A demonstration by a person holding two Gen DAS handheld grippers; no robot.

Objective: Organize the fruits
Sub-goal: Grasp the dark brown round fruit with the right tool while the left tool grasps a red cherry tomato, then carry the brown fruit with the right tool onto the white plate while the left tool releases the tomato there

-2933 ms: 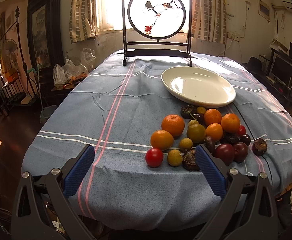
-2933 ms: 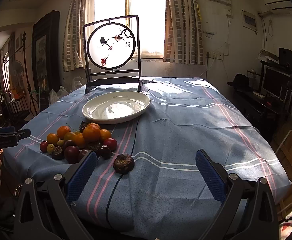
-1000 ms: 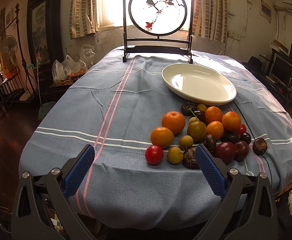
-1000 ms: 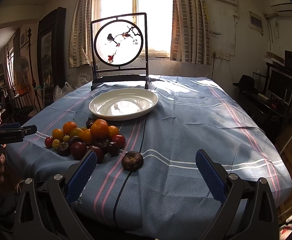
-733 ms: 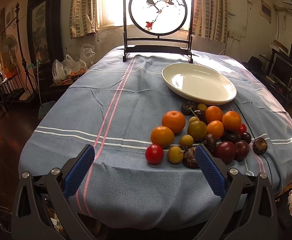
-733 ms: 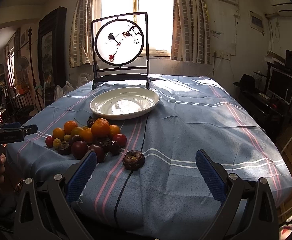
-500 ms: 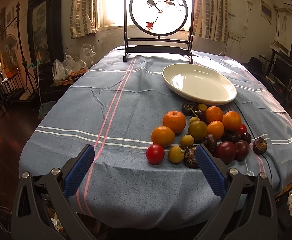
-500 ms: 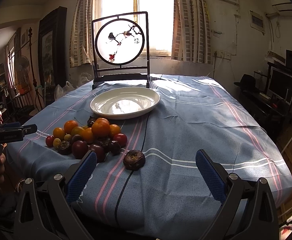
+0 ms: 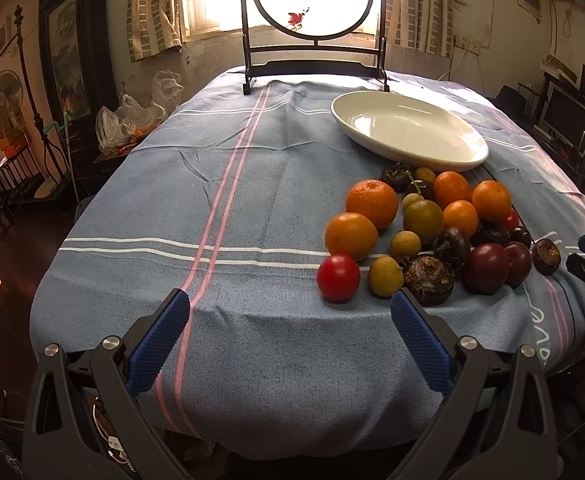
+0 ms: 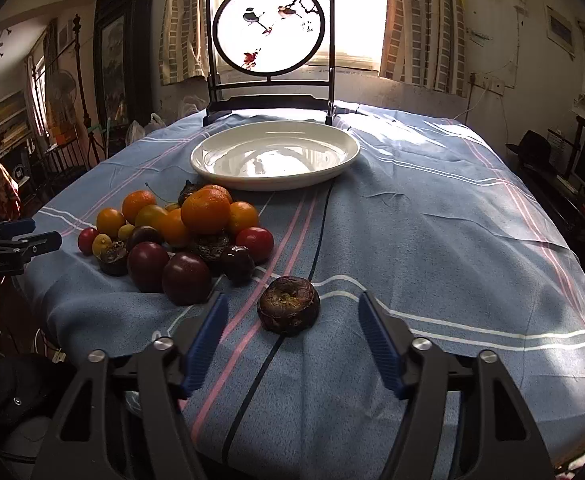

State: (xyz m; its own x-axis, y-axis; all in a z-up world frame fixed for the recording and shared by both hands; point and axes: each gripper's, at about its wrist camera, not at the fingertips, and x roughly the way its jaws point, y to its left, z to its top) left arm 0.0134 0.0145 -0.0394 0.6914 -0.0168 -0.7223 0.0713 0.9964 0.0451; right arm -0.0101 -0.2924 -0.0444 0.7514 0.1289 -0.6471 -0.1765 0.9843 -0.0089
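A pile of fruit lies on the blue tablecloth: oranges [image 9: 371, 203], a red tomato [image 9: 338, 277], small yellow-green fruits, dark plums [image 10: 186, 278] and brown water chestnuts. One brown water chestnut [image 10: 288, 304] lies apart, just ahead of my right gripper [image 10: 292, 324], between its open blue pads. An empty white plate [image 10: 276, 155] stands behind the pile; it also shows in the left wrist view [image 9: 408, 130]. My left gripper [image 9: 290, 312] is open and empty at the table's near edge, left of the tomato.
A dark framed round bird screen [image 10: 270, 42] stands at the table's far end before a bright window. The tablecloth [image 9: 212, 184] hangs over the edges. Furniture and bags crowd the floor at left; a monitor [image 9: 564, 120] sits at right.
My right gripper has moved forward to the lone water chestnut, which now sits between its pads, and its jaws have narrowed. My left gripper has edged closer to the table.
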